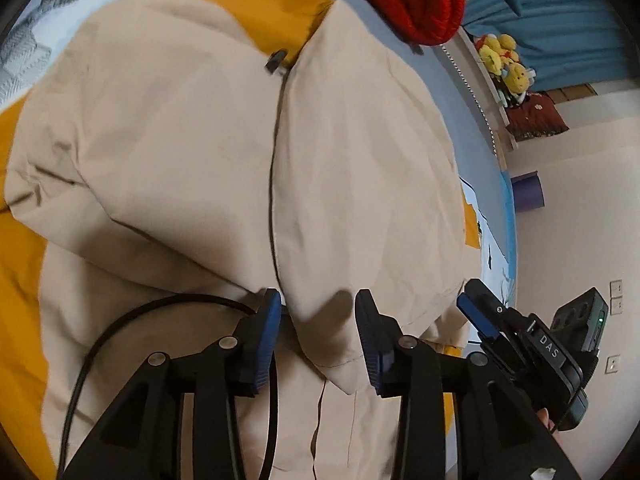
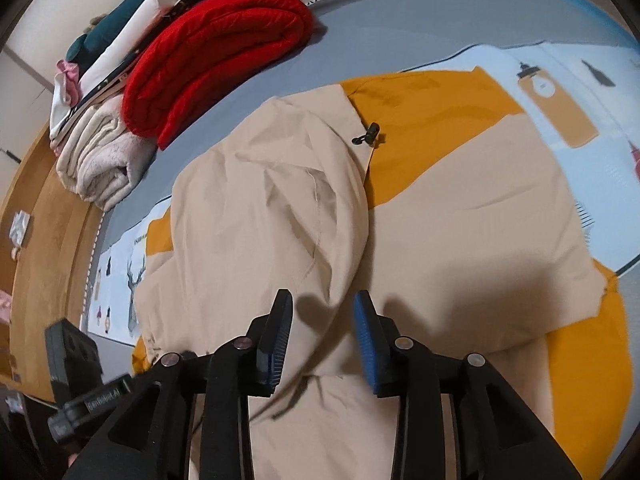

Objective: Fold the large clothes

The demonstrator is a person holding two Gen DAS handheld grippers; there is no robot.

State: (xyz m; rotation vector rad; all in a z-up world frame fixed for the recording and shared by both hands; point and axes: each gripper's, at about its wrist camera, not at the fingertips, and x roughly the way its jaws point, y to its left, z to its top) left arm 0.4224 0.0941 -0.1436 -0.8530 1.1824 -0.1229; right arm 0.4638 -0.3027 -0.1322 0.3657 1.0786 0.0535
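A beige and mustard jacket (image 1: 168,152) is spread on a printed bed sheet (image 2: 560,80), beside a folded red blanket (image 2: 216,52). The left gripper (image 1: 316,320) is held just over a folded beige corner, jaws apart, nothing pinched. The right gripper (image 2: 322,320) is poised above a beige fold, its 2 jaws likewise apart, cloth lying loose beneath them.

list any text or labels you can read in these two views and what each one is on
"DAS" – white letters on the black body of the right gripper, seen in the left wrist view.
White lettering on the black bar of the left gripper, seen in the right wrist view – too blurred to read with confidence.
Small print by the lantern pictures on the bedsheet – too small to read.
The beige jacket shows no text.
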